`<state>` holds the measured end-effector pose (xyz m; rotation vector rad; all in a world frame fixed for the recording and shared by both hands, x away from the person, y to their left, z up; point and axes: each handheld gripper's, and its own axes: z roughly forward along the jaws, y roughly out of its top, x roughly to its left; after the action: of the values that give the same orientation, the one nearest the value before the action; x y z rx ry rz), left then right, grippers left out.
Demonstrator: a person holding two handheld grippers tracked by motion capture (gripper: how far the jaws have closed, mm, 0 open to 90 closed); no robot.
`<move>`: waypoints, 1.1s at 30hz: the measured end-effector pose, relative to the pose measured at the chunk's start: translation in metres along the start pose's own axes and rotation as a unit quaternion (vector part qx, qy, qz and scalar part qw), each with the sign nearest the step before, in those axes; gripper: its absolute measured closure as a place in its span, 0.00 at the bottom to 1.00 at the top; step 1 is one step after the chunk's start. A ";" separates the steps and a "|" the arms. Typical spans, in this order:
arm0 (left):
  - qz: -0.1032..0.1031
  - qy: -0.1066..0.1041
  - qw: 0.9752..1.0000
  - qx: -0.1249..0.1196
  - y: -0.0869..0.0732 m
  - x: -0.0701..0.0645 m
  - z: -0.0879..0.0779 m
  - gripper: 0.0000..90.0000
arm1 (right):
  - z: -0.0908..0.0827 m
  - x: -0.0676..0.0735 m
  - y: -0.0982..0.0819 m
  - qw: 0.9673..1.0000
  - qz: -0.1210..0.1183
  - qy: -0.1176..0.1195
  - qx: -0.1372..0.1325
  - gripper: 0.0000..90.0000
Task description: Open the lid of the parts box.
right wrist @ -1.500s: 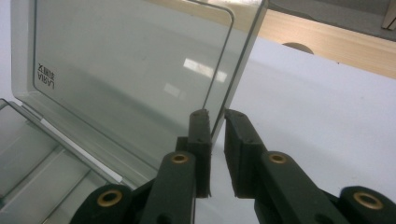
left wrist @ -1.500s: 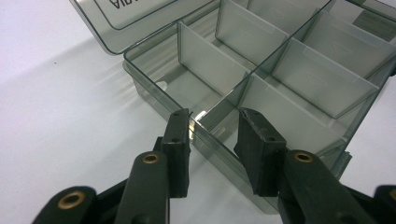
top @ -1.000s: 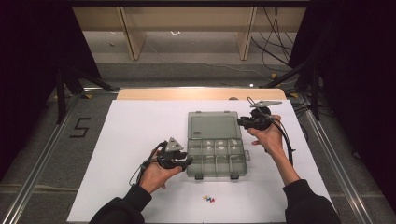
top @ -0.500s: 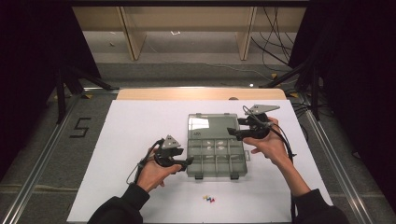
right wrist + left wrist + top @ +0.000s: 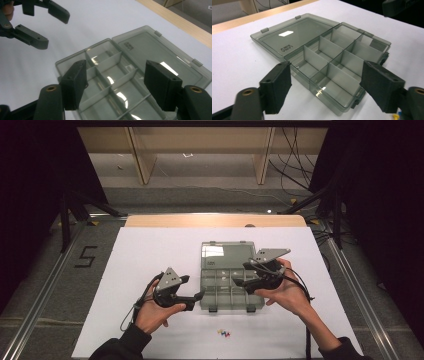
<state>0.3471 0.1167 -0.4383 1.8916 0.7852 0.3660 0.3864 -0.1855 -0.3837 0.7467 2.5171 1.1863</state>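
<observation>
Two grippers flank the open compartment box point(image 5: 231, 277) on the white table point(image 5: 150, 255) from above: left gripper point(image 5: 195, 299) beside its near-left corner, right gripper point(image 5: 240, 282) over the tray, jaws just spreading, nothing between. Left gripper view: lid point(image 5: 292, 37) lies flat, compartments empty. Right gripper view: wide jaws frame dividers point(image 5: 110, 67), seemingly freeing the box for filling with coloured pins point(image 5: 223, 333)

Both grippers' jaws have just been opening, empty: left gripper point(image 5: 192, 296) beside the organizer box point(image 5: 227, 270), right gripper point(image 5: 245, 274) above it.

The white-covered table point(image 5: 150, 255) carries an open grey transparent plastic compartment box point(image 5: 227, 257) and some small colourful pins point(image 5: 224, 333) near the front edge.
</observation>
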 end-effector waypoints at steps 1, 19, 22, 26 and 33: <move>0.002 -0.001 1.000 -0.003 -0.001 -0.001 -0.002 0.26 | 0.000 0.003 0.000 1.000 -0.005 0.001 -0.001 0.39; 0.019 0.005 0.999 -0.041 -0.017 -0.003 -0.031 0.25 | 0.006 0.050 -0.021 0.997 -0.047 0.057 0.033 0.39; 0.026 0.005 0.999 -0.044 -0.018 -0.004 -0.035 0.24 | 0.008 0.056 -0.024 0.995 -0.053 0.069 0.042 0.39; 0.031 0.012 0.998 -0.045 -0.021 -0.004 -0.041 0.24 | 0.010 0.062 -0.026 0.994 -0.063 0.078 0.049 0.39; 0.029 0.008 0.999 -0.045 -0.025 -0.006 -0.046 0.24 | 0.013 0.072 -0.031 0.991 -0.070 0.089 0.074 0.34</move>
<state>0.3076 0.1513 -0.4399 1.8328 0.7145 0.4469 0.3215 -0.1543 -0.4169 0.5045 2.7769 1.0725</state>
